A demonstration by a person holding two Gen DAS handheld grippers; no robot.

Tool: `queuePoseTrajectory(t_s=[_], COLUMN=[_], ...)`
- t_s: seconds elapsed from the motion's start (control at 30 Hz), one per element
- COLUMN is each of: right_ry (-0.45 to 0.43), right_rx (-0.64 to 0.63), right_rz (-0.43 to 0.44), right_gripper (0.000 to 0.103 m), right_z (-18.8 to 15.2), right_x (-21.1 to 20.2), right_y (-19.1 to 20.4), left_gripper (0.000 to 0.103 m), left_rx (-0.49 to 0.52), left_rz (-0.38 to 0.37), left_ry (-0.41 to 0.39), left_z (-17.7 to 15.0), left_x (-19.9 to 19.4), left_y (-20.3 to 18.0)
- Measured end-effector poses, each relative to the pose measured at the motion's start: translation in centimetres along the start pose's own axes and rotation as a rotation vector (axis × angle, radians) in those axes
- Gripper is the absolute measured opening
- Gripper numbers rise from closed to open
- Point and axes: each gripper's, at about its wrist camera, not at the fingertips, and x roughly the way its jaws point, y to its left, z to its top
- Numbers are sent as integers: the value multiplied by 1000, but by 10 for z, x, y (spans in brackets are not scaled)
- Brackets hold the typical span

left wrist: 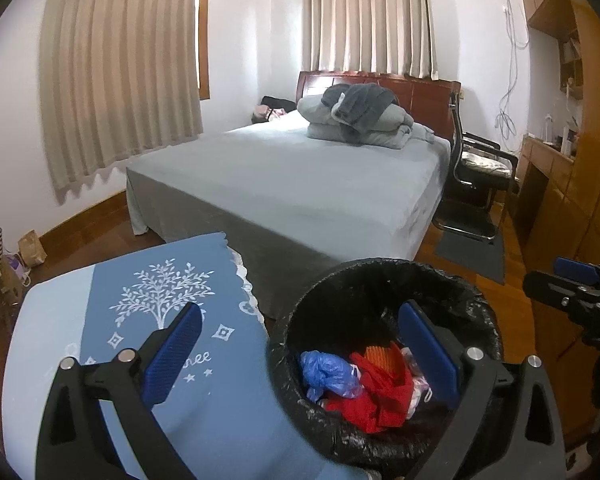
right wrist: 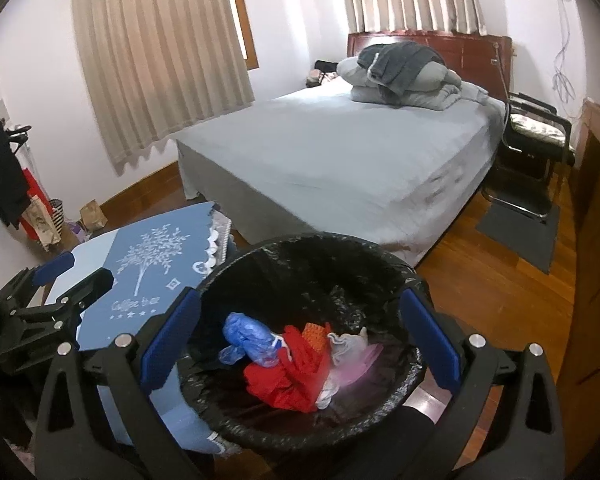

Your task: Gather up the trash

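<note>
both grippers hang over the bin with their blue pads spread wide and nothing held between them: the right gripper (right wrist: 300, 344) sits squarely above the black-lined trash bin (right wrist: 380, 264), its two pads straddling the bin's mouth, while the left gripper (left wrist: 304, 356) is offset toward the table side, one pad over the blue tablecloth (left wrist: 112, 300) and the other over the bin's near rim. the trash lies directly below and slightly ahead of the right gripper, so that is the nearer of the two to the pile; the left one would have to swing inward to reach it. inside the bin, a crumpled blue plastic bag (right wrist: 248, 336) rests on the table side, a bunched red bag or cloth (right wrist: 288, 380) sprawls across the middle, a scrap of orange mesh (right wrist: 316, 334) shows just behind it, and pale translucent pinkish-white plastic (right wrist: 352, 360) lies on the far-from-table side. the heap has no clear long axis; it spreads loosely from the table side across the bin's floor, soft and wrinkled, likely light and easy to compress. the tablecloth, printed with a white tree, shows no loose litter on the part in view, so my judgement is that the collecting is mostly done and the next move may concern the liner. beyond stand the grey-sheeted bed (right wrist: 340, 152) with folded bedding at its head, beige curtains, and a black chair (right wrist: 536, 136) on the wooden floor.
</note>
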Motion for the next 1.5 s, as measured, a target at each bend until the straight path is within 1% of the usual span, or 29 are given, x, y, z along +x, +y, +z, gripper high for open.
queuePoseTrajectory(t_s=[0.2,0.47,1.5], right_ry=[-3,-17,-22], right_rx=[-25,-44,-55], right_rz=[8,20,22], right_gripper=[97,97,97], right_z=[1,4,6], right_x=[-12,-21,-24], right_y=[14,25,29], left_gripper=[97,97,97], left_rx=[0,-5,-17], left_rz=[7,24,28], left_ry=[-34,-57,-64], left_z=[4,5,8], left_x=[-21,-37,-44], left_y=[-2,-3,-3])
